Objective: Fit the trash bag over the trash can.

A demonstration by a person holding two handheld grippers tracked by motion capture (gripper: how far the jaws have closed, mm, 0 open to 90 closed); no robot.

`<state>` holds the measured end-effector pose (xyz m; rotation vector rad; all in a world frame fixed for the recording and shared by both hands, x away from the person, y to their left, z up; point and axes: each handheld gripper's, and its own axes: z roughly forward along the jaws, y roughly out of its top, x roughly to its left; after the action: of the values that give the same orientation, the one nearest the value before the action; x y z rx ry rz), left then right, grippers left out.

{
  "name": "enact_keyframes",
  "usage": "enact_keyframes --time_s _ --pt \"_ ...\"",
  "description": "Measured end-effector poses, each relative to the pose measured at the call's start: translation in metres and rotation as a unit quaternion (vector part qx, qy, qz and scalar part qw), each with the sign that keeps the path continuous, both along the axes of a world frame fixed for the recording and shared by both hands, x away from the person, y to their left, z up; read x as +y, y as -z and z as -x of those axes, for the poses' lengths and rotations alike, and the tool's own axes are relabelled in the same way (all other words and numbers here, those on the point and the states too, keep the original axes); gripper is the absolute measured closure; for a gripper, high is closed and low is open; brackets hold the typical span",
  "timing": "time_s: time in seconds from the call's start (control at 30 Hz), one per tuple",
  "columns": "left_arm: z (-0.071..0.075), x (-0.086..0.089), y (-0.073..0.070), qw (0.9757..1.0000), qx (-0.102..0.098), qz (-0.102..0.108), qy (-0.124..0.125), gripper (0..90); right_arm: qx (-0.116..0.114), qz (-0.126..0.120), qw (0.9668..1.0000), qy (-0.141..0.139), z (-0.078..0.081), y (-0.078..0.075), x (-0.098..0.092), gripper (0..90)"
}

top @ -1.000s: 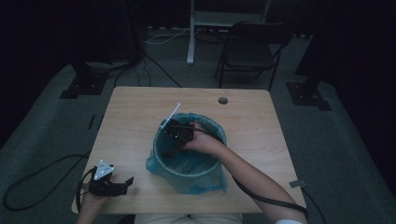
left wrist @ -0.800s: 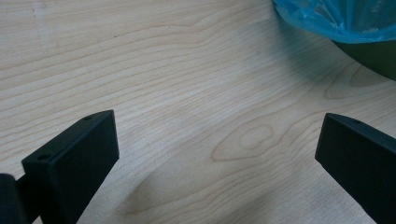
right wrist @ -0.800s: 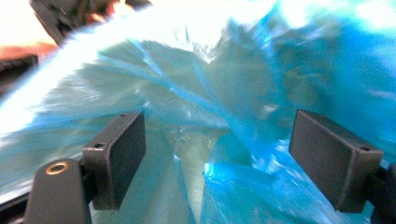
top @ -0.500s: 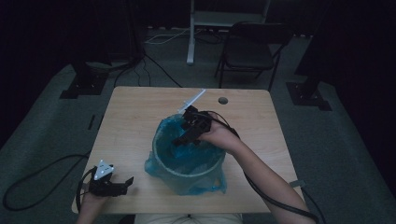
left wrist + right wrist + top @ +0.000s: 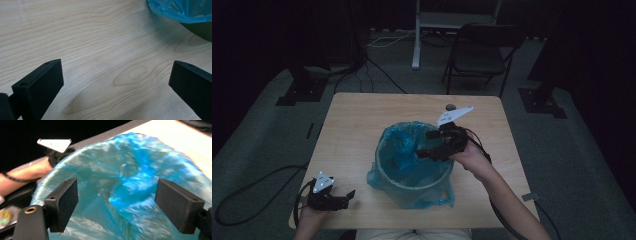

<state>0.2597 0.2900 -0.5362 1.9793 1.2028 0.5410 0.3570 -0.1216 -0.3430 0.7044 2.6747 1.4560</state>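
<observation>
On the table, near front edge: bin with blue bag as liner, bag edge folded over the rim and hanging outside.
Table: light wood, small dark round thing at far side, well apart from bin.
Right gripper: above the far-right part of the rim, pointing into the bin; jaws wide apart, nothing between them. Right gripper view looks down into the crumpled blue plastic.
Left gripper: resting at front-left corner of table, jaws spread, empty; left gripper view has bare wood and a bit of bag at top right.
Change vs 1 s ago: right gripper was deep inside the bin, now it is up at rim level and moved to the far-right side. Left one did not move.
Meaning: pressing of liner inside prob. finished; next likely to fix the bag edge at rim, as far-right side looks loose. This is my judgement only.
Risk: thin plastic can slip off rim if pulled too strong.
</observation>
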Motion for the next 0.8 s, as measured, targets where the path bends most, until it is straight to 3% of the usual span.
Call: enact_keyframes --time_s 0.2,0.33,0.57,0.67,0.8 --pt "0.000 0.000 0.000 1.0000 0.001 0.000 -0.002 0.1 -0.020 -0.047 0.9977 0.044 0.006 0.005 -0.030 16.9" --pt "-0.001 0.001 0.000 1.0000 0.000 0.001 -0.004 0.1 -0.041 -0.053 0.9949 0.076 0.008 0.007 -0.048 14.7" --pt "0.000 0.000 0.000 1.0000 0.002 0.001 -0.004 0.1 -0.045 -0.052 0.9916 0.109 0.009 0.014 -0.064 14.7" --pt "0.000 0.001 0.000 1.0000 0.002 0.001 -0.003 0.1 -0.056 -0.057 0.9871 0.139 0.012 0.024 -0.076 14.6" --pt "0.000 0.001 0.001 1.0000 0.001 0.003 -0.001 0.1 -0.053 -0.076 0.9824 0.162 0.015 0.032 -0.092 14.7"
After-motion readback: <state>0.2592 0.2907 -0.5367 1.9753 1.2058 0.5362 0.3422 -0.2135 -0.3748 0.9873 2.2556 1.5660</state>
